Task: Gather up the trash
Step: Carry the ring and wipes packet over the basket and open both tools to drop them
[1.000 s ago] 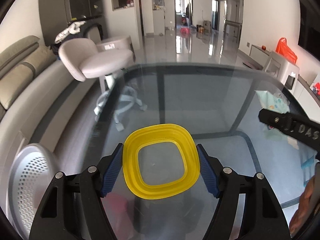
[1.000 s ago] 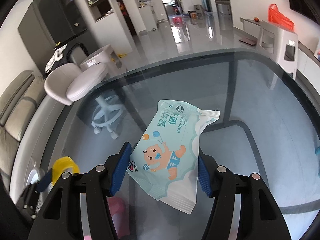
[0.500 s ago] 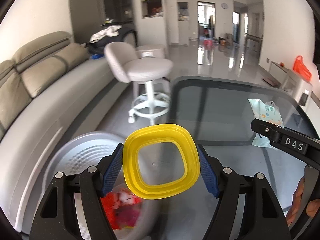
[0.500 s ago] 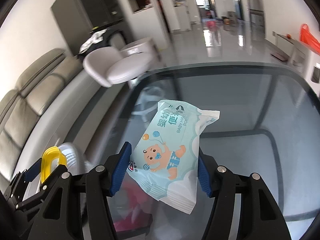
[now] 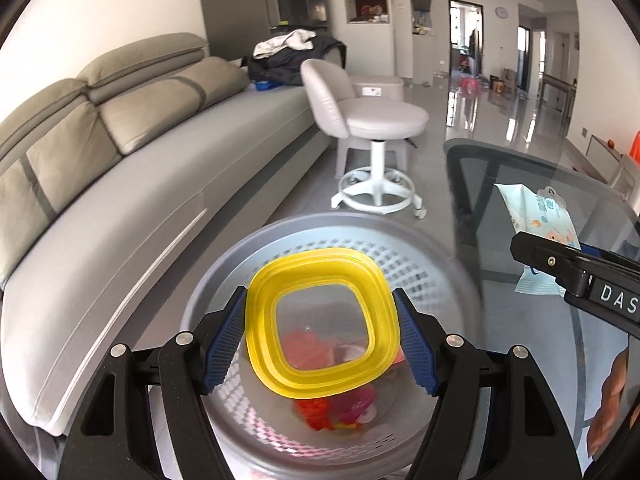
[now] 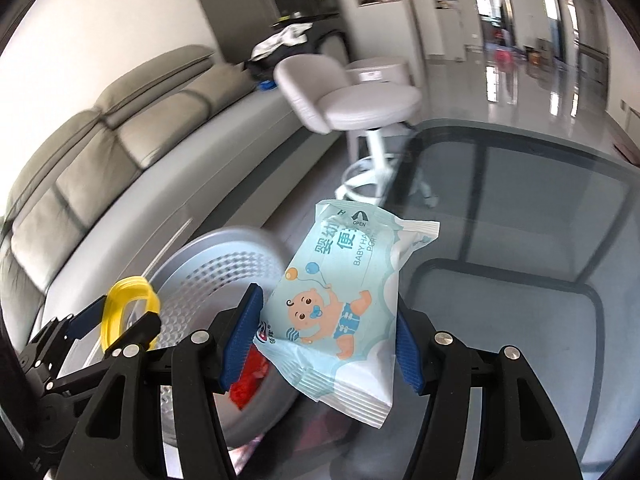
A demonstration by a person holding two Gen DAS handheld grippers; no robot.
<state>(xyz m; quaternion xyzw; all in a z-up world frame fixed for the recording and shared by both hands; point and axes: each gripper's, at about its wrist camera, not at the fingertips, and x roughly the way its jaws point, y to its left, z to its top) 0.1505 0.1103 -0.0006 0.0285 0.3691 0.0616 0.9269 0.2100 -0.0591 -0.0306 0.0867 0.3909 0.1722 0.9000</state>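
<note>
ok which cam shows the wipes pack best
The right wrist view: the wipes pack sits large between that gripper's blue pads, print facing the lens. The left wrist view catches only part of it at the right, partly behind the right gripper's black finger.

Clamped between the blue-padded fingers (image 5: 224,336) of the left gripper (image 5: 320,340): a yellow-rimmed square plastic lid (image 5: 322,322), above a grey perforated waste basket (image 5: 400,256) holding red and pink scraps (image 5: 336,412).
</note>
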